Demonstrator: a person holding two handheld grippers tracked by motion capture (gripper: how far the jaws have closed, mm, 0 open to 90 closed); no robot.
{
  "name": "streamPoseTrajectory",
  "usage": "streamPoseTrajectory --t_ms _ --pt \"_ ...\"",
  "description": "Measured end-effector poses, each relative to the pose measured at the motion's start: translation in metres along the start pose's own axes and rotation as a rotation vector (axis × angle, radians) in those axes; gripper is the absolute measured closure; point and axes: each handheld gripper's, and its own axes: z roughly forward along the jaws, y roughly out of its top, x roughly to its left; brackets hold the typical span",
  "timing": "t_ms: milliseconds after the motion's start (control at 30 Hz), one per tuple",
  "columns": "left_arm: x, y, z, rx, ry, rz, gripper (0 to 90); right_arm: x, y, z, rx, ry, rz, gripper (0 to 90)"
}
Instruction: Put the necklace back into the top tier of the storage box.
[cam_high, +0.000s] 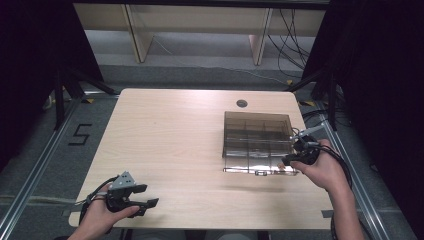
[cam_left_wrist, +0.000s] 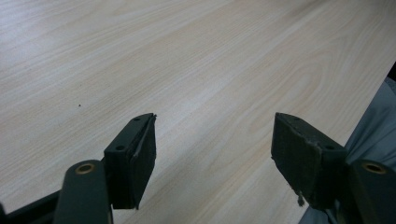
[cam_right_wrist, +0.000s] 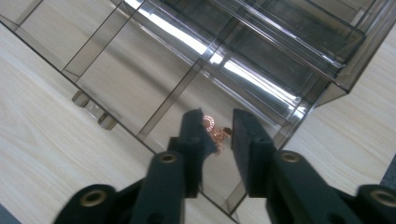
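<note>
A smoky clear plastic box (cam_high: 256, 140) with inner dividers is lying at the right of the high view, on the wooden worktop (cam_high: 170, 135); its lid seems to be lying open toward the lower edge of the frame, with a small latch (cam_high: 260, 172) at the front. In the right gripper view the right gripper (cam_right_wrist: 219, 128) is hanging over the box, its jaws a small gap apart, and between them a small copper-coloured piece (cam_right_wrist: 215, 133) is showing; I cannot tell if the jaws are pinching it or if it is lying under them. The left gripper (cam_high: 145, 197) is resting at the lower left of the high view, jaws wide apart and holding nothing. The box is probably light, stiff and slippery, so taking a wall or the lid edge seems safest. Its long axis is running left to right across the frame. The piece looks tiny and easy to drop.
</note>
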Motion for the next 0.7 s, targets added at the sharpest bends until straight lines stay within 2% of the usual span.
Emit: streamPoseTrajectory --t_ms 100,267,400,433,467,567,600,700 --pt "0.000 0.000 0.000 0.000 0.000 -0.001 30.8 -0.003 -0.003 -0.006 -0.007 -0.012 -0.004 66.8" --pt "0.000 0.000 0.000 0.000 -0.001 0.000 30.8 -0.007 -0.009 -0.015 -0.002 -0.015 0.037 62.4" --pt "0.000 0.000 0.000 0.004 -0.001 0.000 30.8 -0.014 -0.017 -0.020 0.008 -0.015 0.067 60.3" --pt "0.000 0.000 0.000 0.003 -0.001 0.000 30.8 -0.017 -0.019 -0.020 -0.005 -0.016 0.075 60.0" --pt "0.000 0.000 0.000 0.002 -0.001 -0.001 30.8 -0.019 -0.021 -0.021 0.008 -0.013 0.086 59.8" --pt "0.000 0.000 0.000 0.001 -0.002 -0.002 30.8 -0.027 -0.028 -0.021 -0.004 -0.029 0.084 59.3" --pt "0.001 0.000 0.000 0.002 -0.002 -0.002 30.8 -0.027 -0.030 -0.020 -0.005 -0.025 0.119 59.0" --pt "0.001 0.000 0.000 0.002 -0.002 -0.002 30.8 -0.033 -0.036 -0.020 0.008 -0.035 0.135 58.4"
